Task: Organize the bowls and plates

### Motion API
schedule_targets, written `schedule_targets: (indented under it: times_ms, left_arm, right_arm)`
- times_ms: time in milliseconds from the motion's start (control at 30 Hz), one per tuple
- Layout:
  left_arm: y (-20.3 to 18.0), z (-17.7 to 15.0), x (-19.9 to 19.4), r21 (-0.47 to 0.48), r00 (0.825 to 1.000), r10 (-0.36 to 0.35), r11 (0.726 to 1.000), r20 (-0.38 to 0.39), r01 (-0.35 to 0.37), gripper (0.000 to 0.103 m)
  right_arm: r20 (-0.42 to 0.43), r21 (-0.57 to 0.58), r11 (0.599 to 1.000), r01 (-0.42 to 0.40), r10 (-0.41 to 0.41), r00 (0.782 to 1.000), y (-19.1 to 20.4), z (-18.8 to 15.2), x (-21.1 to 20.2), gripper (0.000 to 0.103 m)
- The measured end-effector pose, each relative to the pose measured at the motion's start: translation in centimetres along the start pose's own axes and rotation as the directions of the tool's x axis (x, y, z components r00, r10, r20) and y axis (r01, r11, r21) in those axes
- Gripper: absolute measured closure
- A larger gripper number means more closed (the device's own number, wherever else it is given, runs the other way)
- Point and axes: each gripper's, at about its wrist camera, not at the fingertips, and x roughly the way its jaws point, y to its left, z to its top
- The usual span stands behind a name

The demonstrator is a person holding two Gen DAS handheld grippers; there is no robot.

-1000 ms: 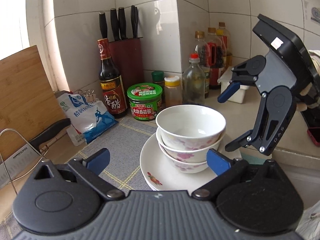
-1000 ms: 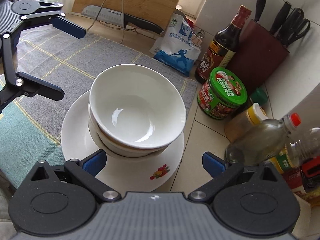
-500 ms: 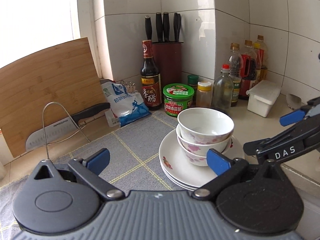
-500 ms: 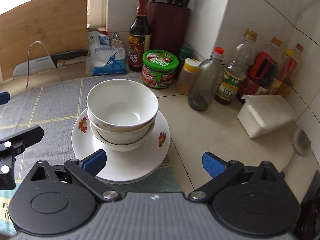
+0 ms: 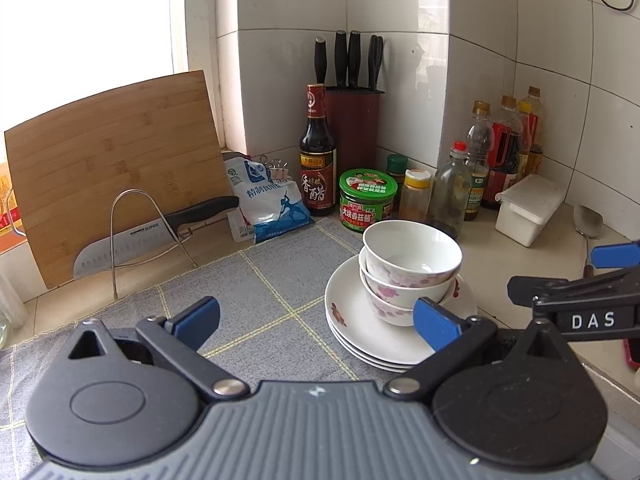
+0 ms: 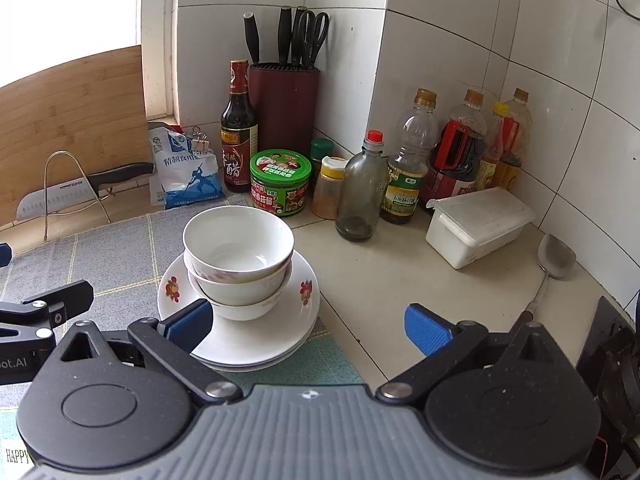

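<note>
**Operator:** Report finger state on both units.

**Technician:** Left gripper (image 5: 316,314): jaws spread wide, nothing between them. Right gripper (image 6: 308,322): jaws likewise spread wide and empty.

**Operator:** Locate the task items relative to the fingers.

**Technician:** Three nested bowls (image 5: 410,270) stand upright on a stack of plates (image 5: 360,334), which rests partly on the grey mat (image 5: 260,292) and partly on the counter (image 6: 400,272). In the left wrist view, the stack lies ahead and toward the right-hand finger; that finger's blue pad (image 5: 436,322) overlaps the lowest bowl in the frame, but contact cannot be confirmed. In the right wrist view, the stack lies ahead and toward the left-hand finger, whose pad (image 6: 190,322) overlaps the plate rim in the frame. The stack therefore lies between the two units, off-centre to each.

**Operator:** Which unit is nearer?

**Technician:** Judged comparable; the right unit looks marginally closer. No reliable distinction is available.

**Operator:** Axis and approach?

**Technician:** The stack axis is vertical; the bowls and plates are round, so there is no preferred horizontal axis. Judgement: the stacking appears complete. Any further grasp requires shifting a unit sideways to centre a rim between its fingers. Note the green-lidded jar (image 6: 280,188) and glass bottle (image 6: 362,192) just behind the stack.
</note>
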Motion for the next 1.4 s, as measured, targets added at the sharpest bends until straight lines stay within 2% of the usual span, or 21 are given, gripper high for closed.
schedule_targets:
  times_ms: [400, 1400]
  left_arm:
    - [0.6, 0.1, 0.1, -0.032, 1.0, 0.01, 0.999, -0.011, -0.01, 0.001]
    - [0.7, 0.1, 0.5, -0.063, 0.999, -0.007, 0.998, -0.049, 0.004, 0.001]
  right_arm:
    - [0.02, -0.011, 1.0, -0.008, 0.008, 1.0, 1.1, 0.2, -0.7, 0.0]
    - [0.04, -0.007, 1.0, 0.006, -0.006, 0.999, 0.8, 0.2, -1.3, 0.0]
